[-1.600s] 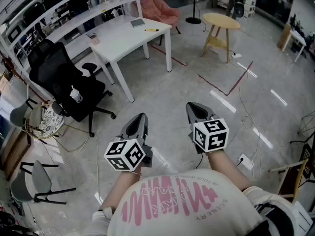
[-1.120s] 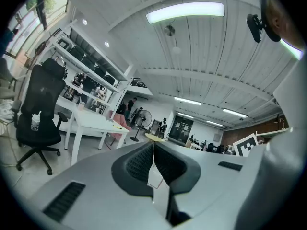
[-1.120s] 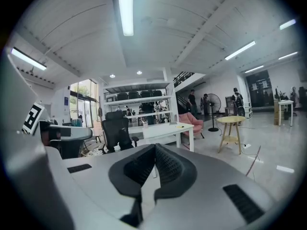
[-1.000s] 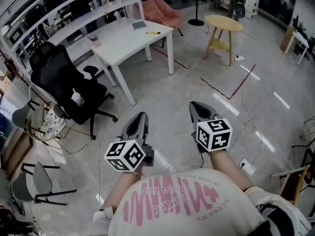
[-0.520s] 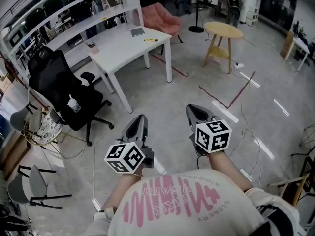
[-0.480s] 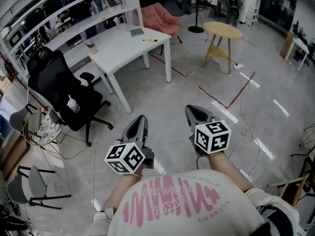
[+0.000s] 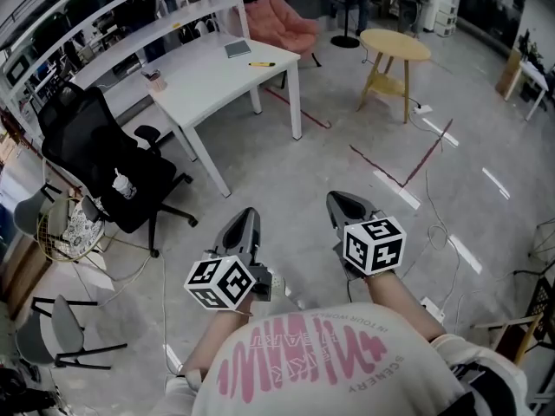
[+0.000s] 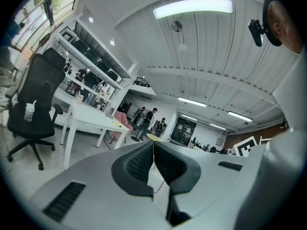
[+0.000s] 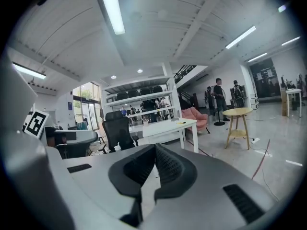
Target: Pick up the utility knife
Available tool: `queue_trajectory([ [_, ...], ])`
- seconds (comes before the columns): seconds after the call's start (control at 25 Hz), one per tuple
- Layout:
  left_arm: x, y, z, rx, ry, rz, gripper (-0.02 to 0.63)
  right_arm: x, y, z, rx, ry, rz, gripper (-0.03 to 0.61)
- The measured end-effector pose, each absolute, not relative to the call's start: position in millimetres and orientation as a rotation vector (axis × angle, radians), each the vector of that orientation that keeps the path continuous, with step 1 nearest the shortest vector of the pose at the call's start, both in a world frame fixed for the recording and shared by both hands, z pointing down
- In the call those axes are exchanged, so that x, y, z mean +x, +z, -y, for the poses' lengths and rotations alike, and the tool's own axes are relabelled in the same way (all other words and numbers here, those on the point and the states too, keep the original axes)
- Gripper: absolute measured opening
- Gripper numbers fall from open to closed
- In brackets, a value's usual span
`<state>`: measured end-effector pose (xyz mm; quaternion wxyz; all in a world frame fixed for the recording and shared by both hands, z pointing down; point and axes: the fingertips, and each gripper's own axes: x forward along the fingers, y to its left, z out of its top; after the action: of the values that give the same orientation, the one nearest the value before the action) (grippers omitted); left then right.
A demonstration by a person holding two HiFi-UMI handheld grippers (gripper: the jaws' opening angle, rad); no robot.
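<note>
The utility knife (image 7: 260,63) is a small yellow bar lying near the far right edge of the white desk (image 7: 208,81), beside a grey notebook (image 7: 238,48). It also shows tiny on the desk in the left gripper view (image 8: 117,124) and the right gripper view (image 9: 181,122). My left gripper (image 7: 247,217) and right gripper (image 7: 340,199) are held side by side over the floor, well short of the desk. Both are shut with nothing between the pads, as the left gripper (image 8: 153,145) and right gripper (image 9: 154,147) show in their own views.
A black office chair (image 7: 95,159) stands at the desk's left side, with a cup (image 7: 156,81) on the desk near it. A round wooden table (image 7: 395,46) and a pink armchair (image 7: 277,16) stand further back. Cables (image 7: 438,224) run over the floor at the right. People stand far off.
Both grippers have sunk a little in the head view, still shut. The desk and chair have slid slightly to the left as the person moved over the floor.
</note>
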<state>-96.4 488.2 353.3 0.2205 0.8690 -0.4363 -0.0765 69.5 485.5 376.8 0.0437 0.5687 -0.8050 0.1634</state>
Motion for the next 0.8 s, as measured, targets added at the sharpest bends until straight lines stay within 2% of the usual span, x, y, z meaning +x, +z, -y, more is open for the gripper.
queue_trajectory([
  [0.36, -101.7, 371.8, -368.8, 2.421, -0.179, 1.135, 0.025, 64.3, 398.3, -374.7, 1.795, 0.552, 2.403, 0.015],
  [0.8, -148.9, 314.9, -187.1, 2.512, -0.263, 1.060, 0.025, 19.0, 347.5, -204.2, 1.880, 0.503, 2.421, 0.015],
])
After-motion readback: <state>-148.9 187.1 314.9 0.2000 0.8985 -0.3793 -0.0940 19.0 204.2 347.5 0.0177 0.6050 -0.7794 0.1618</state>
